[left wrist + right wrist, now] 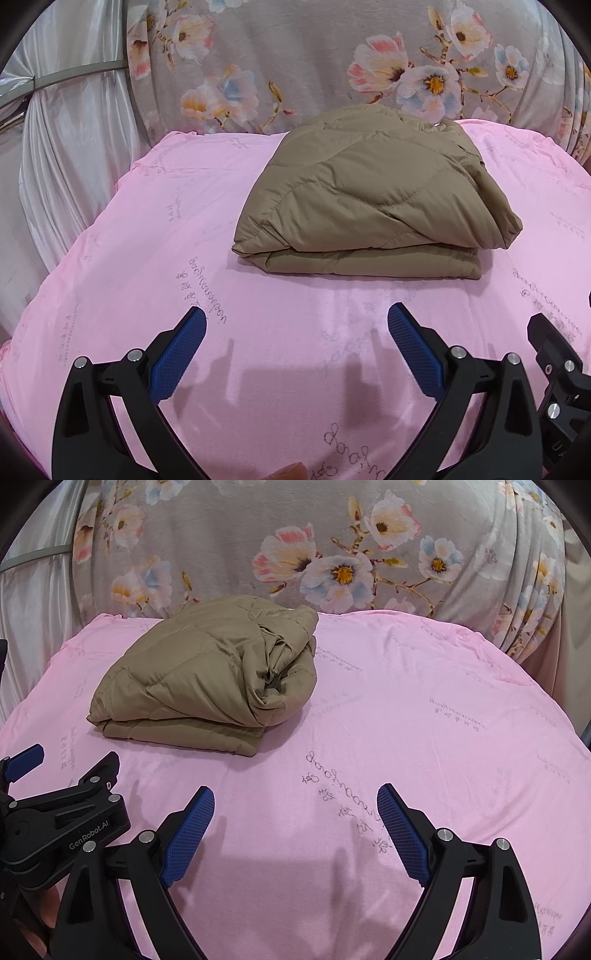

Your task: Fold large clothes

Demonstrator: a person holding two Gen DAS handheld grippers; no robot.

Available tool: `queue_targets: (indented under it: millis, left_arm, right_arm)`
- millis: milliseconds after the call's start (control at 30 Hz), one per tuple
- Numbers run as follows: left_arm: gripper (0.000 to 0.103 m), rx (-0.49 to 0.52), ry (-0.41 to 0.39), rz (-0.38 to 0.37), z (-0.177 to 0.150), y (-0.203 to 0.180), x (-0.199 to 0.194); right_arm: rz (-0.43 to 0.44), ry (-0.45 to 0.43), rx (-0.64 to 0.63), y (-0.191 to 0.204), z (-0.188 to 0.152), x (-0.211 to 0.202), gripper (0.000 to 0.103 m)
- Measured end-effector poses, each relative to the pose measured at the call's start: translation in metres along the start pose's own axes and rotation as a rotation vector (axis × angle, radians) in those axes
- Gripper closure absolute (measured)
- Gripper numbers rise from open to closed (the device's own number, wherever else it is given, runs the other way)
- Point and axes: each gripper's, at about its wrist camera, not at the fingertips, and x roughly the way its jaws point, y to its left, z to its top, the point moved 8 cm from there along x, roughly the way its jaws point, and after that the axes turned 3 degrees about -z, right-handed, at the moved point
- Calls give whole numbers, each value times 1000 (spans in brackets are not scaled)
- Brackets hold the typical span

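Observation:
A tan quilted jacket (373,199) lies folded into a compact bundle on the pink sheet (147,258), toward the far side. It also shows in the right wrist view (207,679), at the left. My left gripper (297,314) is open and empty, hovering over the sheet just short of the jacket's near edge. My right gripper (295,794) is open and empty, over bare sheet to the right of and nearer than the jacket. The left gripper's body (55,819) shows at the left edge of the right wrist view.
A grey floral cloth (332,66) hangs behind the sheet. White drapes (66,166) hang at the left. The pink sheet (443,720) carries faint printed writing and drops off at its left and right edges.

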Motion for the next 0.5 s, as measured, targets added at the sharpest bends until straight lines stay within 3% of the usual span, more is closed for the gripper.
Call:
queue_targets:
  millis: [500]
  left_arm:
    - [7,3,0,6,-1,1,0]
  right_arm:
    - [-1,-1,-1,1,0,0,16]
